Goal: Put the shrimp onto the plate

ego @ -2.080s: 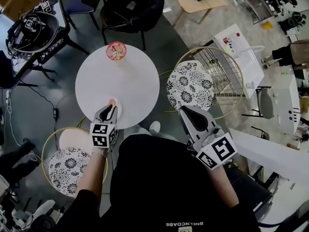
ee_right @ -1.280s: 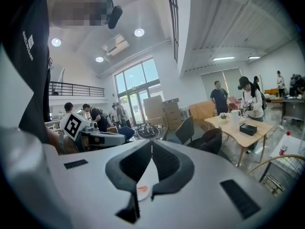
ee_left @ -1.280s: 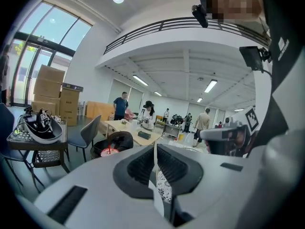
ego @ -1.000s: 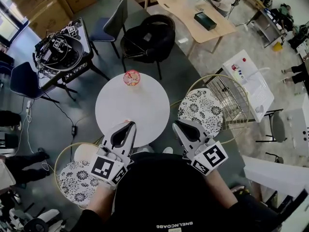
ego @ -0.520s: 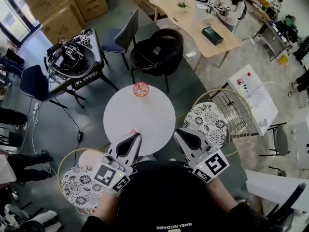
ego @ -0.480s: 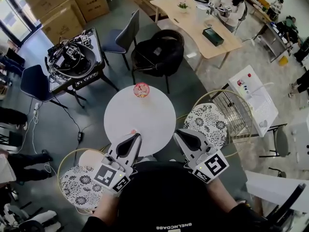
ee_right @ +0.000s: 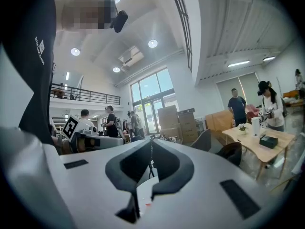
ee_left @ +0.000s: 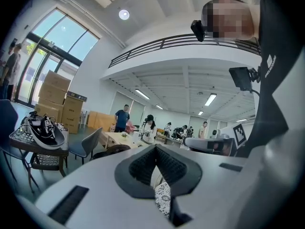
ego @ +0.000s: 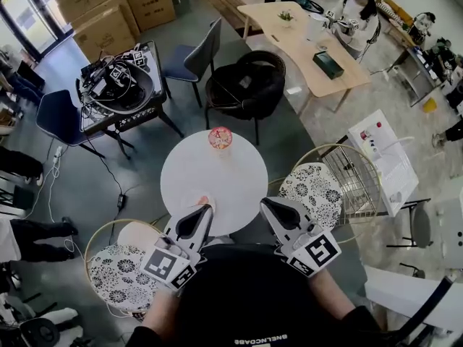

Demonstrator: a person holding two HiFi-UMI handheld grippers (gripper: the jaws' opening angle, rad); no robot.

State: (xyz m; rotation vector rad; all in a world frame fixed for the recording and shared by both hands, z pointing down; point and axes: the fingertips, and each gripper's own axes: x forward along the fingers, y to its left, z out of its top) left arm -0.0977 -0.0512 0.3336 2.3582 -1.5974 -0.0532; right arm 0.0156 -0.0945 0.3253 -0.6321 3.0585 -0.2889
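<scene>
**Inspector A:** Location of the shrimp?

**Inspector B:** The shrimp (ego: 205,200), a small pink item, lies on the plate (ego: 194,198). The plate is a pale disc, hard to tell from the round white worktop (ego: 217,168) under it. It sits at the worktop's near-left edge.

**Inspector A:** Condition of the left tongs?

**Inspector B:** The left tongs (ego: 205,210) are clenched, tips meeting, with nothing between them. Their own camera shows those tongs (ee_left: 155,148) the same way. In the head view the tips point at the near side of the plate, just beside the shrimp. Contact cannot be determined.

**Inspector A:** And the right?

**Inspector B:** The right tongs (ego: 265,204) are also clenched and empty. They are held at the worktop's near-right edge, apart from the plate.

**Inspector A:** Other items?

**Inspector B:** A red cup (ego: 220,137) stands upright at the worktop's far edge, well apart from the plate. One patterned seat (ego: 312,188) stands to the right of the worktop.
</scene>
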